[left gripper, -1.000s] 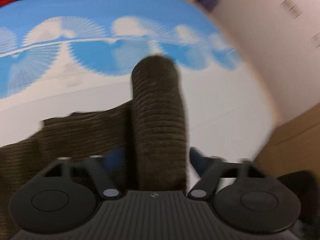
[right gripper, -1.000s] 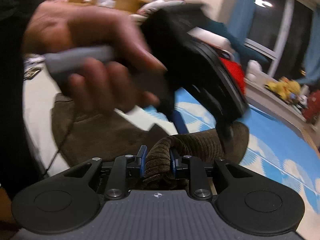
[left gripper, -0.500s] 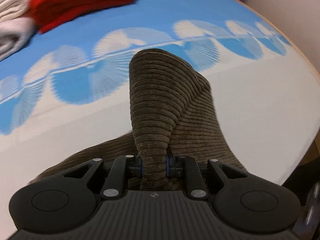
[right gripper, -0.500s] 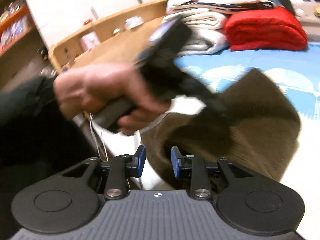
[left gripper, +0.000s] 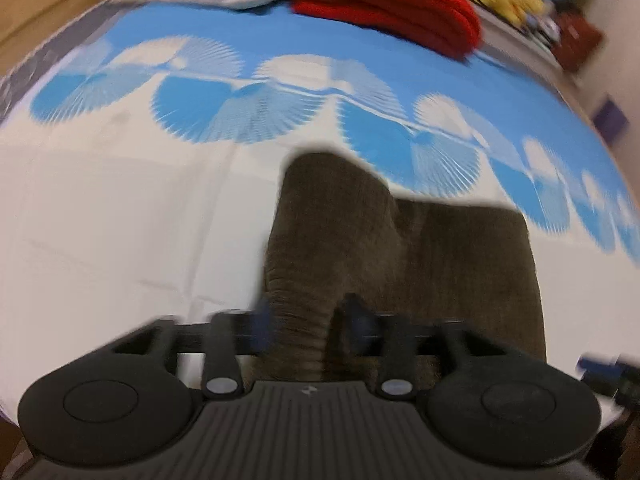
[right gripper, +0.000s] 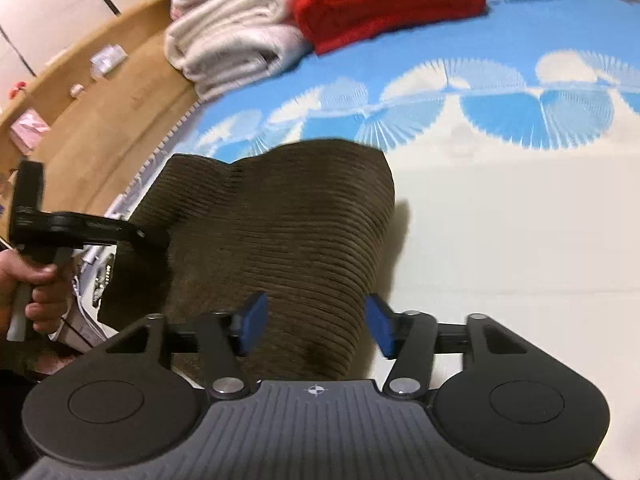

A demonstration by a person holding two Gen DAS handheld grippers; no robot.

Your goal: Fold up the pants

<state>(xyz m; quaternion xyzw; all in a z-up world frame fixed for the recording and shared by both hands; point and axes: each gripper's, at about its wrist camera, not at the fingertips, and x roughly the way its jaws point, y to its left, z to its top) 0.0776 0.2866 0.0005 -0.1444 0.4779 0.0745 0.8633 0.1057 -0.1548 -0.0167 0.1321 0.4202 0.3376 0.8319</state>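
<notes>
the brown ribbed corduroy pants (right gripper: 280, 224) lie folded in a thick bundle on the bed's white sheet with blue fan shapes (right gripper: 500, 208), near the bed's left edge as my right camera sees it. my right tool (right gripper: 316, 322) has its blue pads spread and opening, a raised fold of corduroy between them but clear of both pads. my left tool (left gripper: 308, 320) is blurred; its jaws are opening too, with a hump of cloth between them, seemingly no longer pinched. in the right view my left hand (right gripper: 38, 292) grips that tool's handle at the bundle's left side.

i judge this as the release after laying a fold. to do it well, i'd open fully before lifting, so neither pad drags the top layer, then draw both tools straight back.

beyond the pants, a folded red blanket (right gripper: 384, 0) and rolled white towels (right gripper: 232, 40) sit at the bed's far end.
</notes>
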